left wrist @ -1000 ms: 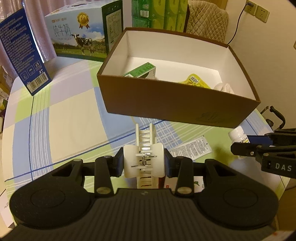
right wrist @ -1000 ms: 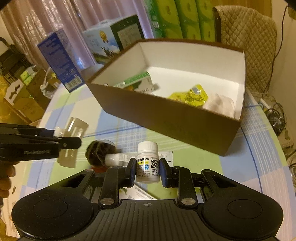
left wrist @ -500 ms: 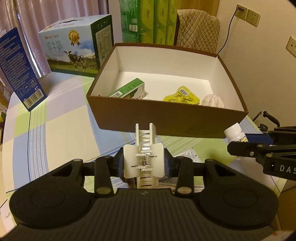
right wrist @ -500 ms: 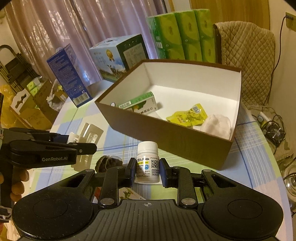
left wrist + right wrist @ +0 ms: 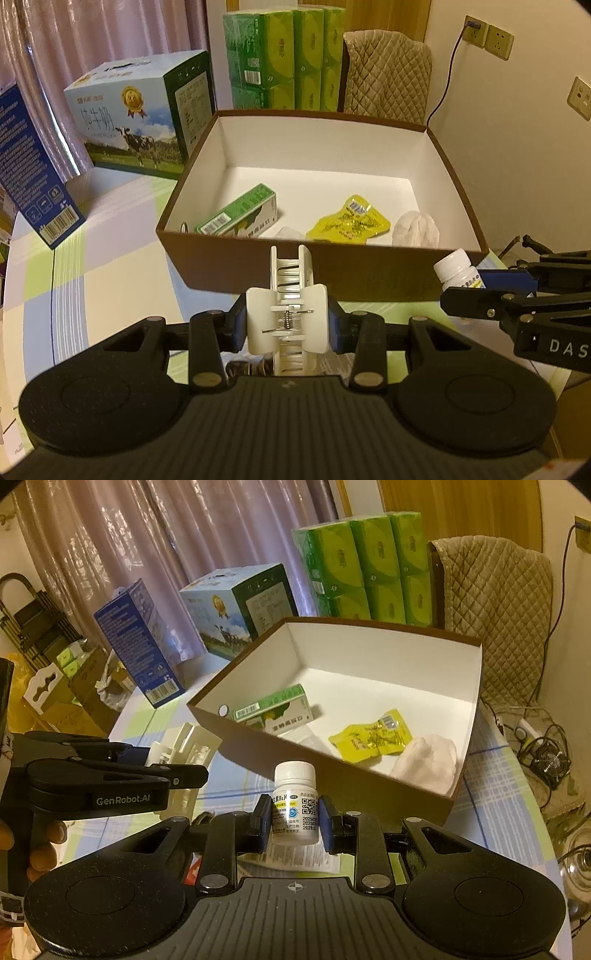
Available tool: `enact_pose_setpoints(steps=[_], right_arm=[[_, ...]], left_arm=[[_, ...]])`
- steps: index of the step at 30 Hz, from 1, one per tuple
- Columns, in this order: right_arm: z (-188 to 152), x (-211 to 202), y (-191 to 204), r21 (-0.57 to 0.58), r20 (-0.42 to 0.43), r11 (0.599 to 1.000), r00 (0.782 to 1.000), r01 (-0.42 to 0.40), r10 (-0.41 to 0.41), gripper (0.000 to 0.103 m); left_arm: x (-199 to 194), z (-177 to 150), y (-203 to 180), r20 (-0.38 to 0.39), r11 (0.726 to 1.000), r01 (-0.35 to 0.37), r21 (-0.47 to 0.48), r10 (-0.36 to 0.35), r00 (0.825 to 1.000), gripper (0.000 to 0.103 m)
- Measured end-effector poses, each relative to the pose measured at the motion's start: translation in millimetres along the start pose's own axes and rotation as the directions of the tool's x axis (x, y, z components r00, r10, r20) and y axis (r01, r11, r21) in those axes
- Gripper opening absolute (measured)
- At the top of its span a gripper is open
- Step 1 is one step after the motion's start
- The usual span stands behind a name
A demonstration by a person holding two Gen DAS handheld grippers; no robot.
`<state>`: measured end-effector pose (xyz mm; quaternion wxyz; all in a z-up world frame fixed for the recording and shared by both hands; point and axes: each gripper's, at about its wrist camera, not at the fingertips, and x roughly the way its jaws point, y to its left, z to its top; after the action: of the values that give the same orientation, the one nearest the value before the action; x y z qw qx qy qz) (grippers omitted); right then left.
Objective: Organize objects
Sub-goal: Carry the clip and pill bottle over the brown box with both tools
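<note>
Both grippers up in the air, each clamped on something

The left gripper (image 5: 287, 325) squeezes a white hair clip (image 5: 288, 314) between its blue pads, pointing forward. The right gripper (image 5: 294, 821) pinches a small white pill bottle (image 5: 295, 801) upright, sitting just to the left one's right. Fingers of the left hand (image 5: 40, 849) wrap its handle.
</note>
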<state>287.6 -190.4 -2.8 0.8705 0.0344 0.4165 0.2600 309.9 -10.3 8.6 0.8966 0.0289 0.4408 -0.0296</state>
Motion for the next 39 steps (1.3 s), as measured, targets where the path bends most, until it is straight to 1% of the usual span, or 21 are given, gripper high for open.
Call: enact_pose_setpoints(steps=[18, 28, 39], right_arm=[[52, 7, -23, -0.006, 0.078, 0.999, 0.996, 0.032, -0.032, 0.023], [69, 29, -40, 0.015, 0.070, 0.998, 0.996, 0.060, -0.061, 0.023], [88, 53, -59, 0.031, 0.071, 0.994, 0.992, 0.107, -0.109, 0.023]], left_arm=[[21, 53, -10, 0.045, 0.999, 0.008, 0.051, -0.010, 0.999, 0.036], [39, 82, -16, 0.058, 0.996, 0.012, 0.085, -0.017, 0.998, 0.036], [70, 108, -21, 0.041, 0.994, 0.023, 0.108, -0.028, 0.999, 0.036]])
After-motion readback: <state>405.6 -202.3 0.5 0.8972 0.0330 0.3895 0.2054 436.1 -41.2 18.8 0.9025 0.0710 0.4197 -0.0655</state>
